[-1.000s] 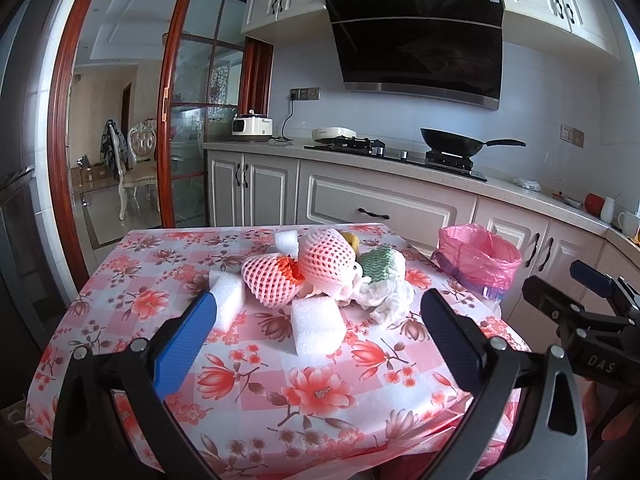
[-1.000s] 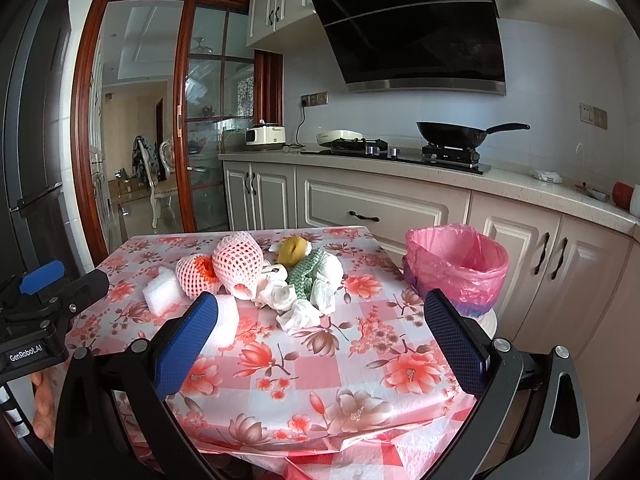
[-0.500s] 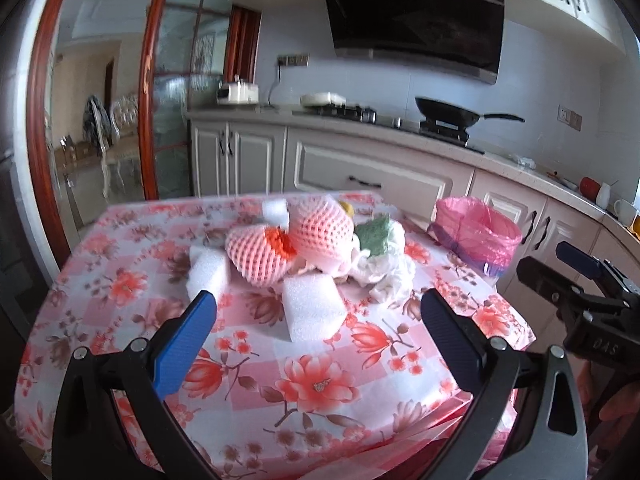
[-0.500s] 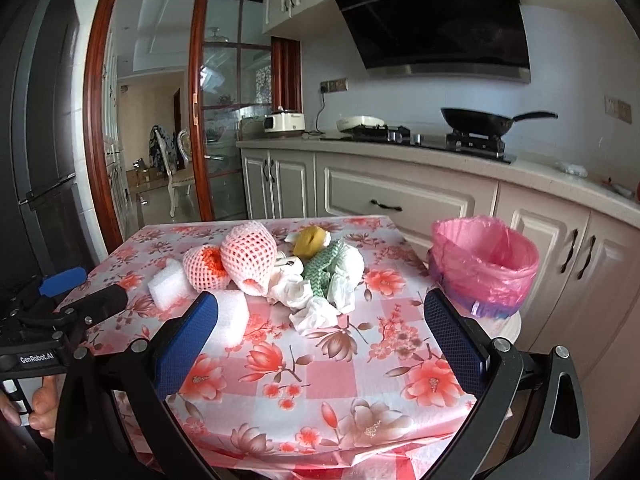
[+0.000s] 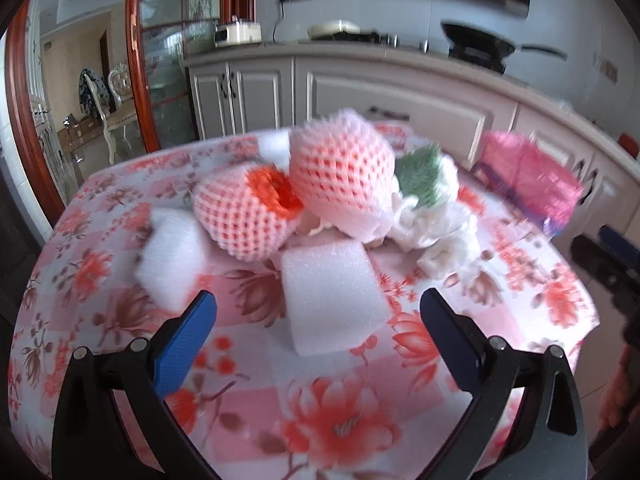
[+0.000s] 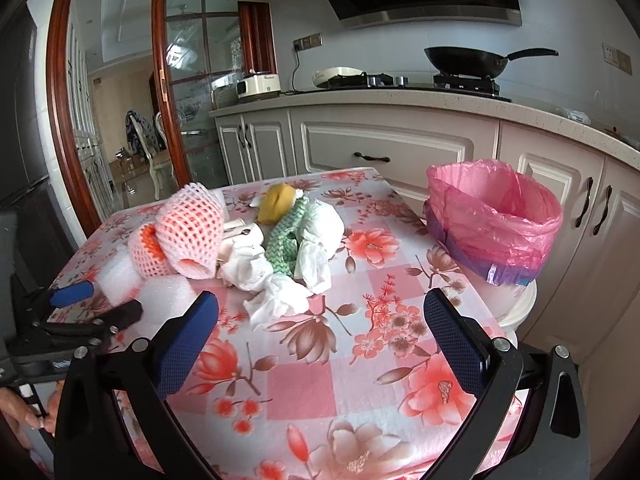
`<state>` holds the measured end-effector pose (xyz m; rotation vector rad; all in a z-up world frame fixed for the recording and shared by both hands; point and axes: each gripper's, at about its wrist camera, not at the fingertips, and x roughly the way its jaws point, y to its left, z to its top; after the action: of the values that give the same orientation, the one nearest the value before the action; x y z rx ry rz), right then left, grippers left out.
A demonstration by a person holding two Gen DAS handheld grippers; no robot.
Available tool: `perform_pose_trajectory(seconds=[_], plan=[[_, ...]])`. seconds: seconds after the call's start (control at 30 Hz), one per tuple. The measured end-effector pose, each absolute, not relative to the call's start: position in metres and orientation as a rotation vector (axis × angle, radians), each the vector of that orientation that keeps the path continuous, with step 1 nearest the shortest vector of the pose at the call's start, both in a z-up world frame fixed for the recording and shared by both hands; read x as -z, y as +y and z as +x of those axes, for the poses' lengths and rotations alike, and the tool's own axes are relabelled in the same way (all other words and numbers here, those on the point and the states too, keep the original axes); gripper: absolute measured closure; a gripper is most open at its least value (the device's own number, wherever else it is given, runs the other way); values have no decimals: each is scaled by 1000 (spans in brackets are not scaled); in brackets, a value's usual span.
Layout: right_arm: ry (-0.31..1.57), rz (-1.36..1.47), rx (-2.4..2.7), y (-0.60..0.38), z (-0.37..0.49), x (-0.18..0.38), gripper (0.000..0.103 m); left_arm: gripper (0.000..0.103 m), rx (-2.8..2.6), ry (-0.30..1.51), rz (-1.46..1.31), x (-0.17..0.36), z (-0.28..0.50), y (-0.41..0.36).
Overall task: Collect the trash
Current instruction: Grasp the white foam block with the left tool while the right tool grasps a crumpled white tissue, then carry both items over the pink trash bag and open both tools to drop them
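A pile of trash lies on the floral table (image 5: 340, 420): a white foam block (image 5: 332, 292), a second foam block (image 5: 172, 260), two pink foam fruit nets (image 5: 340, 172) (image 5: 244, 216), a green net (image 6: 284, 240), crumpled white tissues (image 6: 276, 300) and a yellow piece (image 6: 276, 204). My left gripper (image 5: 318, 324) is open, low over the table, just short of the nearest foam block. My right gripper (image 6: 320, 332) is open and empty above the table, in front of the tissues. A bin with a pink bag (image 6: 496, 216) stands off the table's right edge.
Kitchen cabinets (image 6: 392, 148) and a counter with a stove and black wok (image 6: 468, 60) run behind the table. A wood-framed glass door (image 6: 188, 112) stands at the back left. The left gripper also shows at the left of the right wrist view (image 6: 76, 312).
Both grippers have moved forward and lower toward the trash pile. The left one has come close to the nearest foam block. Both stay open and nothing on the table has moved.
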<state>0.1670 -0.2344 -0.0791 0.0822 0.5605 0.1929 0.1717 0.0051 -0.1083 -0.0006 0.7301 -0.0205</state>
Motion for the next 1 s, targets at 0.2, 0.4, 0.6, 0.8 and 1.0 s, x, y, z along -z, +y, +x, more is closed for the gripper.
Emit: perform_pose_trajectory(seconds=[0.2, 0.4, 0.6, 0.8, 1.0], plan=[[602, 78, -230, -229, 197, 93, 14, 15, 2, 826, 15, 139, 211, -4], [694, 88, -290, -215, 225, 117, 28, 38, 6, 876, -22, 156, 226, 4], [749, 56, -332, -196, 245, 132, 38, 39, 22, 847, -52, 157, 214, 17], [811, 21, -351, -179, 262, 144, 56, 39, 30, 818, -66, 146, 190, 29], [812, 6, -361, -174, 252, 149, 77, 40, 38, 779, -41, 137, 164, 34]])
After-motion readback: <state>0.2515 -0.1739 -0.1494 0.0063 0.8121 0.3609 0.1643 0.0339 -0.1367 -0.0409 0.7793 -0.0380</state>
